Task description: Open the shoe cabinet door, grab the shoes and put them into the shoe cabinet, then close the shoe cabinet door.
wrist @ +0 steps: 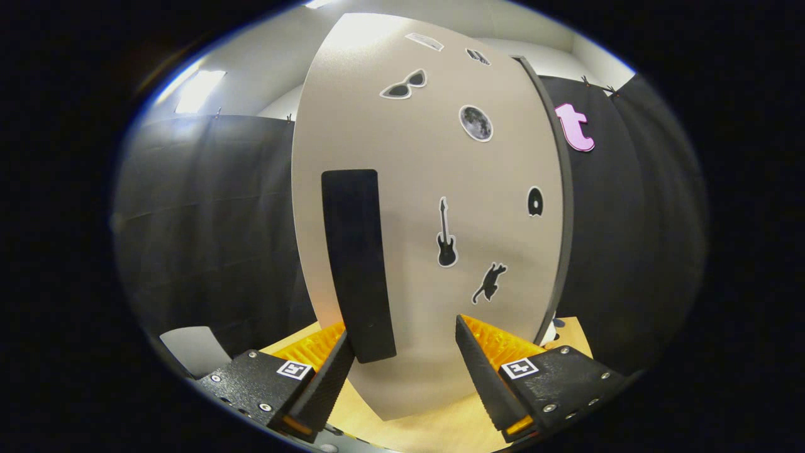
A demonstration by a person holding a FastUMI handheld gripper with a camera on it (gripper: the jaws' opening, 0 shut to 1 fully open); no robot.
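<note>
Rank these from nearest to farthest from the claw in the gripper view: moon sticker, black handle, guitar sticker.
The claw is open, facing the cabinet door.
1. Black handle: its lower end sits just ahead of one finger.
2. Guitar sticker: mid-door, above the gap.
3. Moon sticker: higher on the door.

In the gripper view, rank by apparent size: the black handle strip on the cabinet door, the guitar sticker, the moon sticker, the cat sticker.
1. Black handle strip, by far the largest.
2. Guitar sticker.
3. Moon sticker and cat sticker: too alike to rank, and fisheye bending makes it unsure.

The gripper is open before the cabinet door.
</note>
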